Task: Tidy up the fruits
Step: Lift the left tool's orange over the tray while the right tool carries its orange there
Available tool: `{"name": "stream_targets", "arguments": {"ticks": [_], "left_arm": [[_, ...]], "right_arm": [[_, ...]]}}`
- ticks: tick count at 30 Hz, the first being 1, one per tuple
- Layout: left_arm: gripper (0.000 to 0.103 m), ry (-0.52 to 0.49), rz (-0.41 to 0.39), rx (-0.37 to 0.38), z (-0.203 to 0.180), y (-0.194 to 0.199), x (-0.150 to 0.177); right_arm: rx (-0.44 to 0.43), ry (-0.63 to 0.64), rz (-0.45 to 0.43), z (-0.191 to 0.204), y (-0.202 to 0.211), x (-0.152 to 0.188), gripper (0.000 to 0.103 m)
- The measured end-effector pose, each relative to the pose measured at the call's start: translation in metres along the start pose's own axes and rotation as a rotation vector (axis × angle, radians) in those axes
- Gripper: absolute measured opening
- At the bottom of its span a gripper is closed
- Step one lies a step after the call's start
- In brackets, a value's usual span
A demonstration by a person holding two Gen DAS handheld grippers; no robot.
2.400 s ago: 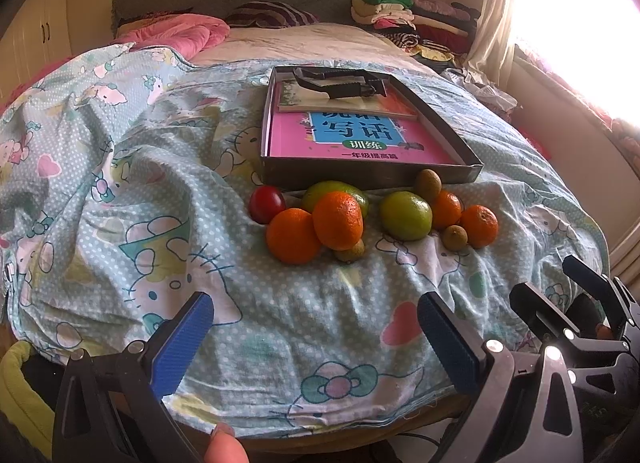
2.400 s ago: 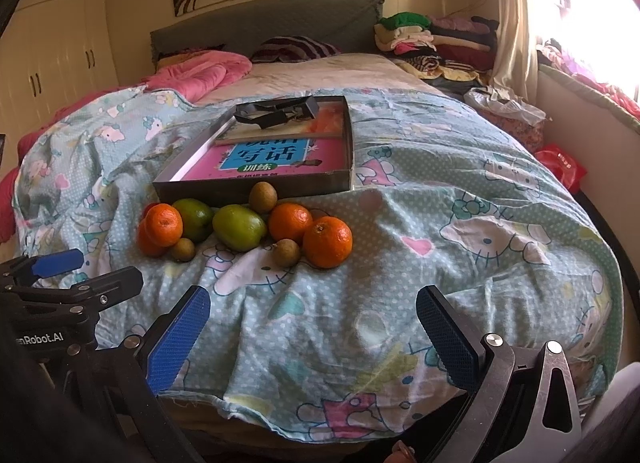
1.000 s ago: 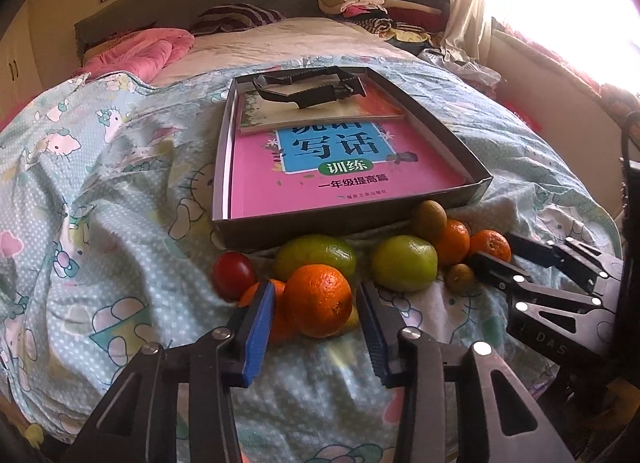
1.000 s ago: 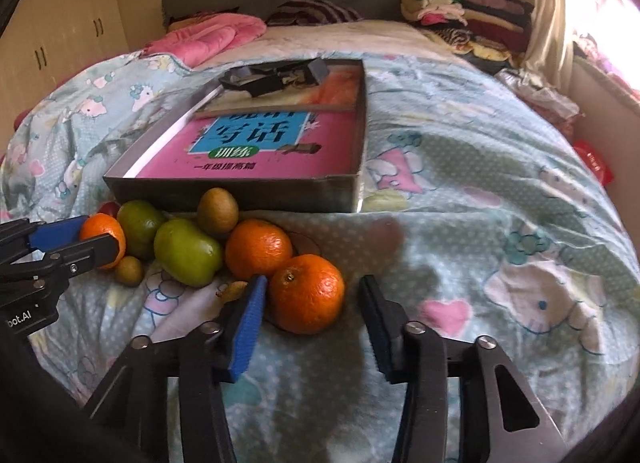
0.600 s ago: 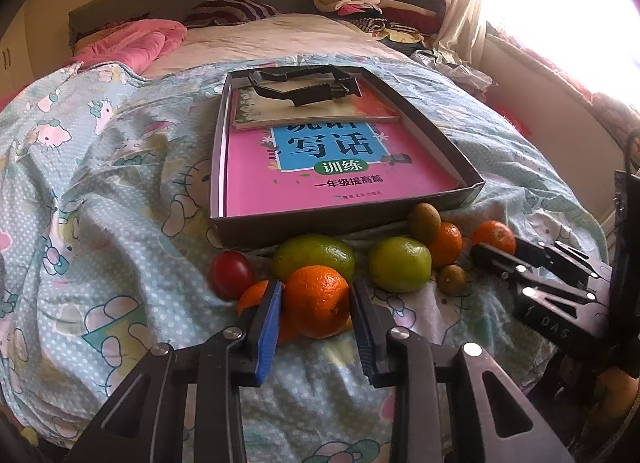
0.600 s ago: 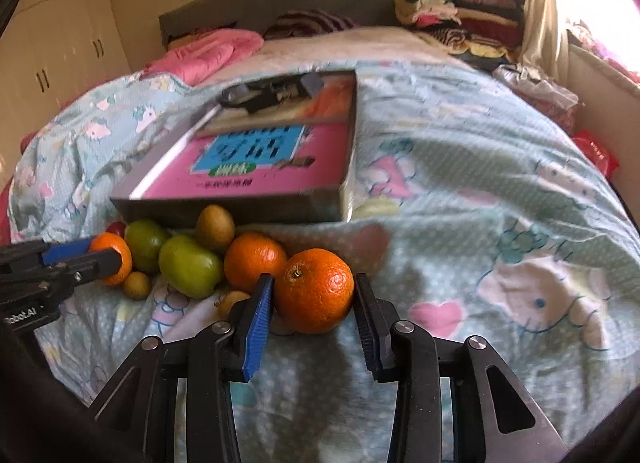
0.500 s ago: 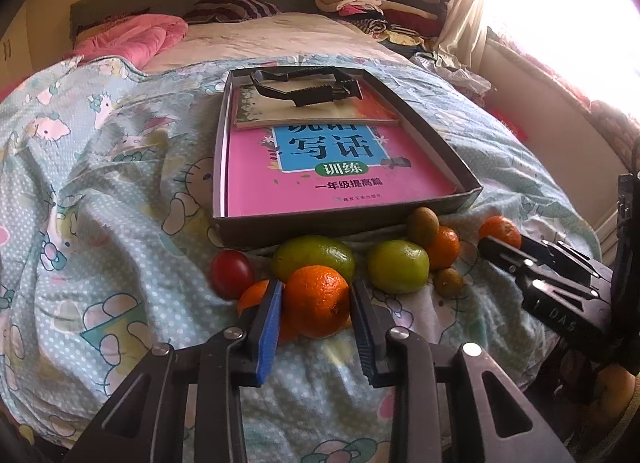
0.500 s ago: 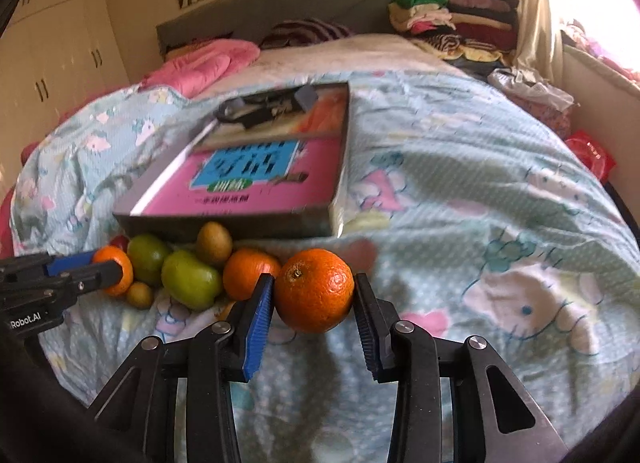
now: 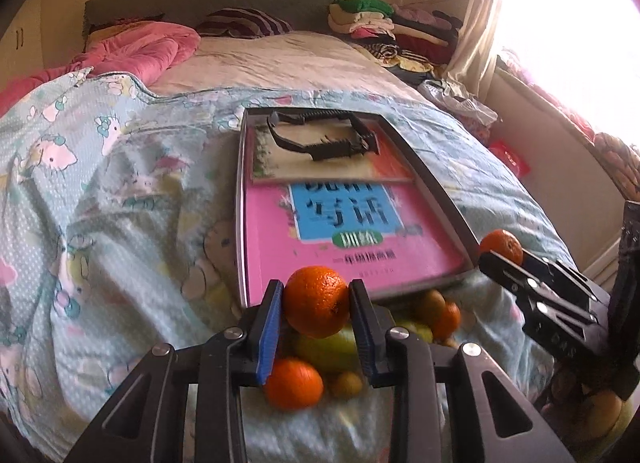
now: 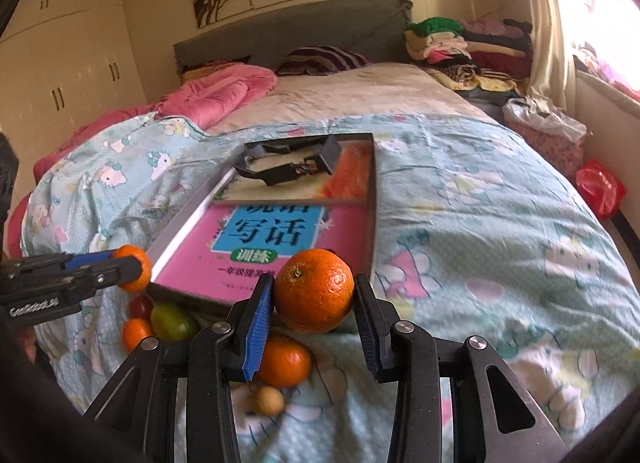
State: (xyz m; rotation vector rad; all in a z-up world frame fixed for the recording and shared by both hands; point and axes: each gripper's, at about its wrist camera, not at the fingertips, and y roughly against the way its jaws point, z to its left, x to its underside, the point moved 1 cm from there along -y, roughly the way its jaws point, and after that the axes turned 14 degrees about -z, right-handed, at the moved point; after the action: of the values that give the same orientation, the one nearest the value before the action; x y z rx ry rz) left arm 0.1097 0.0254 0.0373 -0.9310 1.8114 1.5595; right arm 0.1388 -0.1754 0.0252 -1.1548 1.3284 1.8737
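My left gripper (image 9: pixel 316 321) is shut on an orange (image 9: pixel 317 301) and holds it in the air near the front edge of a grey tray (image 9: pixel 241 199). My right gripper (image 10: pixel 314 313) is shut on another orange (image 10: pixel 314 290), lifted near the tray's front right corner (image 10: pixel 374 199). Below on the bed lie the other fruits: an orange (image 9: pixel 293 383), a green fruit (image 9: pixel 328 347), small brown kiwis (image 9: pixel 349 383), a green fruit (image 10: pixel 173 321), an orange (image 10: pixel 283 360) and a red tomato (image 10: pixel 140 306).
The tray holds a pink book (image 9: pixel 340 239), a second book and a black clamp tool (image 9: pixel 320 139). A patterned blue blanket (image 9: pixel 100 203) covers the bed. A pink quilt (image 10: pixel 216 97) and stacked clothes (image 10: pixel 460 43) lie at the back.
Both grippers have lifted their oranges off the blanket and moved them up and forward toward the tray's front edge. The remaining fruits stay on the bed.
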Motion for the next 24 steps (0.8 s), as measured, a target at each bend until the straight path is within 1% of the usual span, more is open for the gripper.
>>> {"name": "stream_targets", "arguments": {"ticks": [6, 15, 18, 24], "left_arm": [[0.033, -0.006, 0.029, 0.002, 0.001, -0.029, -0.009], [0.033, -0.042, 0.093, 0.005, -0.005, -0.067, 0.004], [0.034, -0.052, 0.084, 0.006, -0.007, -0.067, 0.004], [0.034, -0.036, 0.082, 0.023, -0.004, -0.068, 0.005]], "right_arm": [[-0.014, 0.021, 0.031, 0.008, -0.023, -0.004, 0.040], [-0.022, 0.059, 0.096, 0.016, -0.049, 0.002, 0.041], [-0.019, 0.068, 0.114, 0.017, -0.057, 0.003, 0.041], [-0.002, 0.091, 0.159, 0.018, -0.069, 0.002, 0.041]]}}
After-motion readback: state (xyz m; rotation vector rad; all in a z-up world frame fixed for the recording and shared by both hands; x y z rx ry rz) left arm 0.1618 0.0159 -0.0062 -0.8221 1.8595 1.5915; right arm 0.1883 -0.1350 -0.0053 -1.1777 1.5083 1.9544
